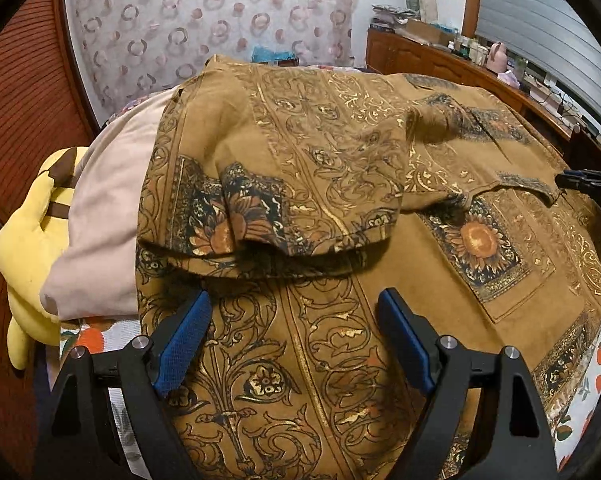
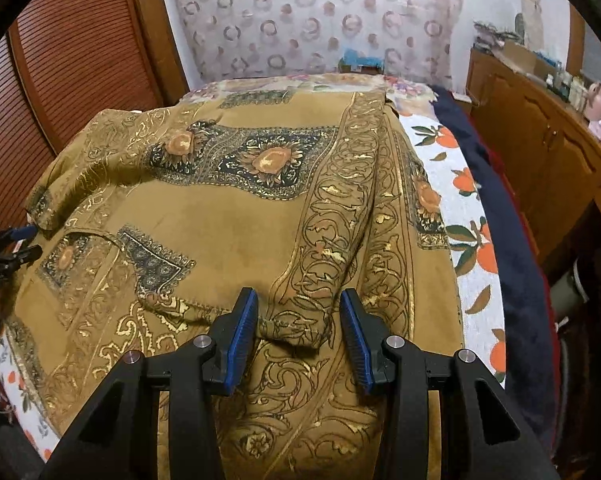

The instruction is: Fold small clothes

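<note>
Two grippers are in your hands, each with two blue-padded black fingers, and one brown garment (image 1: 300,152) lies spread across the bed (image 2: 464,240).

Your left gripper (image 1: 294,336) hangs over the garment's near part with its fingers wide apart and nothing between the pads; a folded-over flap of the cloth sits just beyond the fingertips. Your right gripper (image 2: 298,336) has its fingers parted about halfway; a bunched fold of the patterned border rises between them, but you cannot tell whether the pads press on it. Each camera catches only the tip of the other gripper at the frame's edge.

You can count one yellow plush toy (image 1: 32,248) and one pale pink cushion (image 1: 104,216) beside the garment on the left; the garment covers part of the cushion, and the toy is partly hidden behind it. One wooden cabinet (image 2: 540,152) runs along the right, its top crowded with small items too blurred to make out.

The garment is soft, matte cloth printed with gold scrollwork and dark-framed sunflower panels, rumpled in shallow ridges. The bedsheet under it is white with orange fruit and green leaves, edged on the right by a dark blue blanket (image 2: 512,240).
</note>
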Action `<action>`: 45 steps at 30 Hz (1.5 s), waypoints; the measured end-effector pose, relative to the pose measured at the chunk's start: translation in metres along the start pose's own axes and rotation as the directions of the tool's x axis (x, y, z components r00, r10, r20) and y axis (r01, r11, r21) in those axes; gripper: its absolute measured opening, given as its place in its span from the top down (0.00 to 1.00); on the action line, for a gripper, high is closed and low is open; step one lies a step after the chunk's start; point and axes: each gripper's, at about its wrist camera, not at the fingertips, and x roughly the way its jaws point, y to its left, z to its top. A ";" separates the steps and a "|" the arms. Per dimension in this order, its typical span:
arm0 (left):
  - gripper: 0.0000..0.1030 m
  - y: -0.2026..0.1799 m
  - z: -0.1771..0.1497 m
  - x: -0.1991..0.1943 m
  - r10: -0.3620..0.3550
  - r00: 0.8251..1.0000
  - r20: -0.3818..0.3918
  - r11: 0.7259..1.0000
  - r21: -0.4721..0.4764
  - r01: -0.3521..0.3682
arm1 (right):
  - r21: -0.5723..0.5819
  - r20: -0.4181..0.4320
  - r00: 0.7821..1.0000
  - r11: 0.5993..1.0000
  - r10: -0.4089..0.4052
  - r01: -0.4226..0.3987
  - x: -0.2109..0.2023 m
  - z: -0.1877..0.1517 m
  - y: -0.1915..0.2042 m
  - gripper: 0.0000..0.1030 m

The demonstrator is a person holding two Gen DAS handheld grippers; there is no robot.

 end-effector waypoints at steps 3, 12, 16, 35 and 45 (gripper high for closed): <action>0.11 -0.001 0.000 0.002 -0.004 1.000 -0.007 1.000 0.003 0.004 | -0.035 0.025 0.999 0.999 -0.020 0.021 0.000 -0.007 0.005 0.57; 0.00 -0.003 0.001 0.005 -0.002 1.000 -0.024 1.000 0.016 0.003 | -0.068 0.037 0.998 0.996 -0.055 0.058 0.002 -0.014 0.012 0.57; 0.00 -0.004 0.001 0.005 -0.002 1.000 -0.025 1.000 0.017 0.002 | -0.070 0.037 0.998 0.996 -0.058 0.060 0.003 -0.013 0.014 0.57; 0.50 0.031 0.029 -0.057 0.020 0.985 0.173 0.994 -0.108 -0.001 | -0.070 0.037 0.998 0.996 -0.051 0.053 0.002 -0.014 0.011 0.56; 0.81 0.047 0.036 -0.012 0.080 0.993 0.083 0.993 -0.098 -0.072 | -0.070 0.043 0.998 0.996 -0.051 0.054 0.002 -0.014 0.010 0.56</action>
